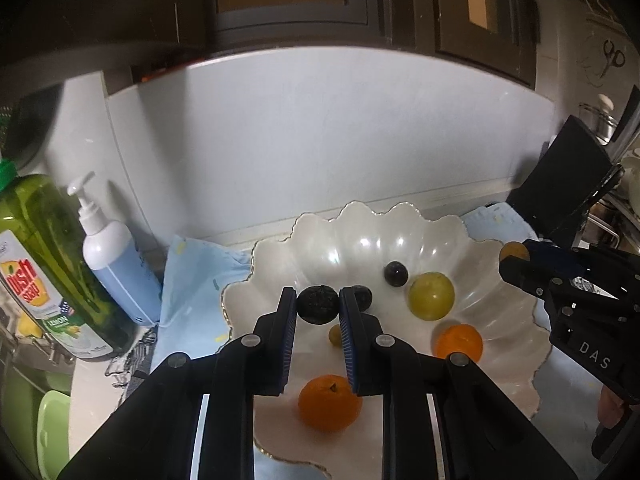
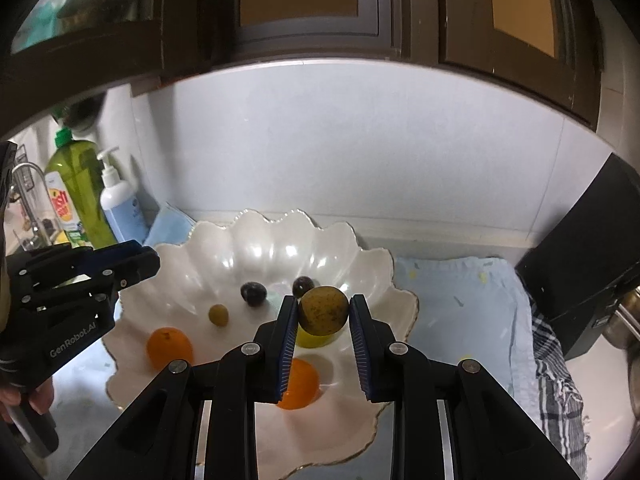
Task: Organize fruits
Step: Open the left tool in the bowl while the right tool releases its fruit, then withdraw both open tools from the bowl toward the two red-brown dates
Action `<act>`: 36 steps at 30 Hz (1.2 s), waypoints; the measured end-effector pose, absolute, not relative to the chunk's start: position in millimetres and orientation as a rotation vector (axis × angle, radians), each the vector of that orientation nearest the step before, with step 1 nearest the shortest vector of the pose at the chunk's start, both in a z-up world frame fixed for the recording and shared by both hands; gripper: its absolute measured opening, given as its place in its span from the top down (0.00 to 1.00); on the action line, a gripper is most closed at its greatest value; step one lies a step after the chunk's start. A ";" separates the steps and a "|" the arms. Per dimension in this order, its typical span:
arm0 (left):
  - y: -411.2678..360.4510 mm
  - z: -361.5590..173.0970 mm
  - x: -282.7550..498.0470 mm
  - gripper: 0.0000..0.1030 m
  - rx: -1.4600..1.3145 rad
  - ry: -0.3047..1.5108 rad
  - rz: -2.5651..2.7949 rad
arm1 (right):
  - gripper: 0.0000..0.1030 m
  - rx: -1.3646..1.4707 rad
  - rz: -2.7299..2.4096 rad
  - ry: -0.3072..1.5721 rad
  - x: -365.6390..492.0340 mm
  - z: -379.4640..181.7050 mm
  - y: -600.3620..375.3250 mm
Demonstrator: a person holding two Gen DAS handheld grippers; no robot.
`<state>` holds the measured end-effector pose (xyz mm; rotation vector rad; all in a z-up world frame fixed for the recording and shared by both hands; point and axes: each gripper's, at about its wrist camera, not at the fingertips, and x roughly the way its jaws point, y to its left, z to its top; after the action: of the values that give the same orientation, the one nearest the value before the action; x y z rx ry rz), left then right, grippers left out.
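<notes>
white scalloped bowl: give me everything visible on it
The white scalloped bowl is wide, shallow and glossy, pearly like glazed ceramic, with a wavy, thin gold-edged rim. It sits upright on a light blue cloth on the counter, near the wall. Inside lie two oranges, a large yellow-green fruit, a small olive-green one and two dark round fruits. Both grippers hover above it, each holding a fruit.

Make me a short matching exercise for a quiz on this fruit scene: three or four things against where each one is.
Things:
1. dark plum
2. speckled yellow fruit
3. orange
4. pump bottle

Places:
A. lying in the scalloped bowl
B. between the left gripper's fingers
C. standing beside the green dish soap bottle
D. between the right gripper's fingers

Pairs: 1-B, 2-D, 3-A, 4-C
</notes>
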<state>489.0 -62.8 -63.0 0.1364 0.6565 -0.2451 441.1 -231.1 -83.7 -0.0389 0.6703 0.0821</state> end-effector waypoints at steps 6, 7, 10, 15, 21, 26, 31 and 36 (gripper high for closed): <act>-62.3 -69.4 497.3 0.51 0.129 0.664 -0.238 | 0.52 -0.043 0.058 0.700 448.7 -92.4 -232.8; -61.5 -69.2 497.1 0.45 0.124 0.660 -0.233 | 0.51 -0.042 0.051 0.696 448.6 -92.4 -233.5; -60.7 -68.4 496.4 0.36 0.125 0.656 -0.214 | 0.51 -0.048 0.038 0.689 446.9 -91.8 -233.7; -60.0 -63.5 488.9 0.21 0.119 0.663 -0.205 | 0.51 -0.032 0.041 0.683 440.1 -86.2 -233.5; -57.1 -51.6 470.8 0.10 0.105 0.645 -0.182 | 0.42 -0.019 0.045 0.658 424.4 -75.5 -232.7; -55.9 -40.0 446.8 0.09 0.116 0.611 -0.188 | 0.39 -0.019 0.055 0.631 407.7 -64.2 -230.2; -53.2 -30.6 420.6 0.09 0.142 0.556 -0.158 | 0.39 -0.023 0.073 0.601 388.9 -55.0 -224.8; -46.5 -25.0 394.2 0.09 0.138 0.544 -0.114 | 0.39 -0.045 0.111 0.584 372.3 -48.4 -217.7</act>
<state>394.2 -46.5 -25.0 0.1381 0.5436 -0.1143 372.3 -217.7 -48.4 -0.0451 0.5841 0.1112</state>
